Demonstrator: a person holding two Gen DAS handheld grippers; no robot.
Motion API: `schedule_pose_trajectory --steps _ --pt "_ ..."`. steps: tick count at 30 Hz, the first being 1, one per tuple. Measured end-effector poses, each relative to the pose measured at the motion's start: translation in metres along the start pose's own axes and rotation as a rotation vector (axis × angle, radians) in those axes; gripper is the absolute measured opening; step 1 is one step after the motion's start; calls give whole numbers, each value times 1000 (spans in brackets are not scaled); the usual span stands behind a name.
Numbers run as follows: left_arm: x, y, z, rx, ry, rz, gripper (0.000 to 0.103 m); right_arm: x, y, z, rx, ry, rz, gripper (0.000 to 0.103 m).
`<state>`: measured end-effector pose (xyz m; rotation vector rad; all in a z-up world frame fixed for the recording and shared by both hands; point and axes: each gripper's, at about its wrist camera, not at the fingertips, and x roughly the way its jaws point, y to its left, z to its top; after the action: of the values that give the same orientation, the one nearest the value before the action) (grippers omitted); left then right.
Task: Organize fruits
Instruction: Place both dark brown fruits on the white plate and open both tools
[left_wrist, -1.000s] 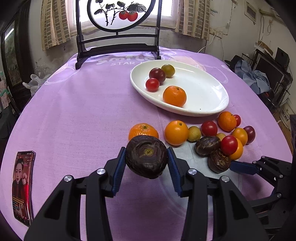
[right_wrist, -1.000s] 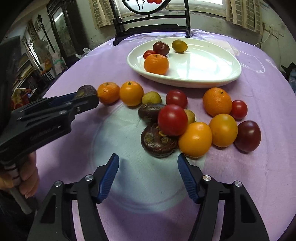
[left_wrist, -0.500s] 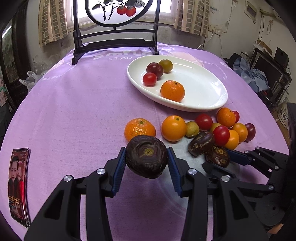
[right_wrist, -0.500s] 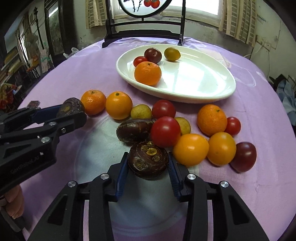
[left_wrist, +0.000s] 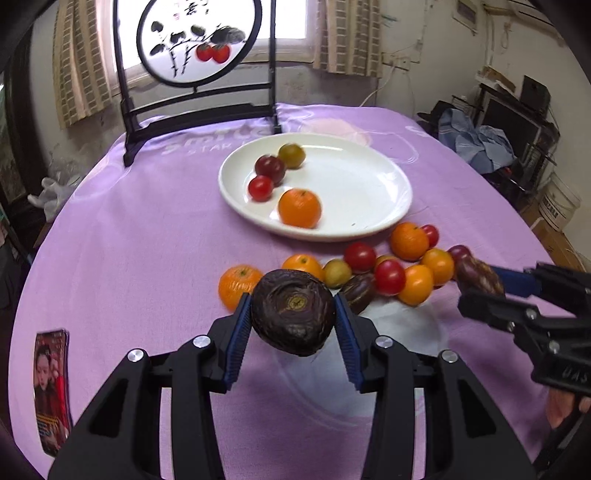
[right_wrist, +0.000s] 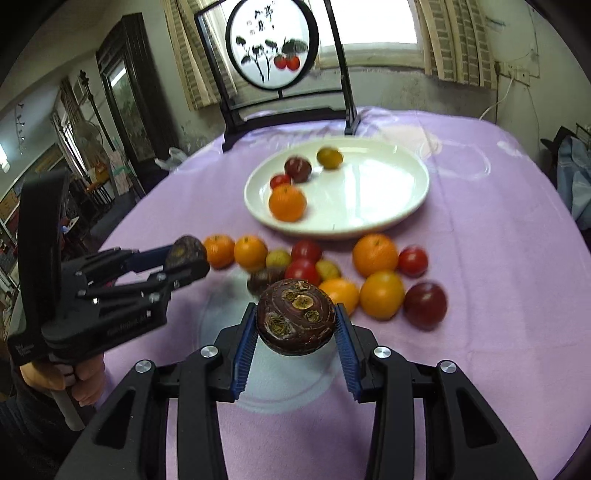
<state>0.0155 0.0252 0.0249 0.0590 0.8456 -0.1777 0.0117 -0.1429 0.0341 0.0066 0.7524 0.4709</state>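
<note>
The left gripper is pinched on a dark wrinkly fruit, up off the cloth. The right gripper squeezes a spotted fruit the same way. Both fruits look light, with tough skin that could dent, so holding the round middle seems best. The plate is ahead with room inside. Loose oranges and tomatoes sit in between.

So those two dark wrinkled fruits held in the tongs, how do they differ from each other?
The dark purple-brown fruit in the left tongs shows one small yellowish stem scar at its centre; the reddish-brown fruit in the right tongs shows several tan, crusty patches. The left one looks duller and more finely wrinkled; the right one is glossier, with ring-like ridges. Both are round, dark, pinched between blue pads and lifted off the purple cloth.
</note>
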Motion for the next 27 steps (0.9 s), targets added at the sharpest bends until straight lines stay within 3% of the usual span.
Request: schedule_pose_trajectory --steps 6,13,19,27 --pt "-4 -7 50 40 -40 28 43 9 -4 37 -38 -48 -22 41" --pt "48 -14 110 13 -10 79 43 47 -13 73 -92 -42 -90 41" --pt "104 -17 125 -11 96 73 43 80 -31 82 -68 2 -108 42" --pt "145 -25 135 -14 152 52 45 109 -47 80 -37 72 -114 42"
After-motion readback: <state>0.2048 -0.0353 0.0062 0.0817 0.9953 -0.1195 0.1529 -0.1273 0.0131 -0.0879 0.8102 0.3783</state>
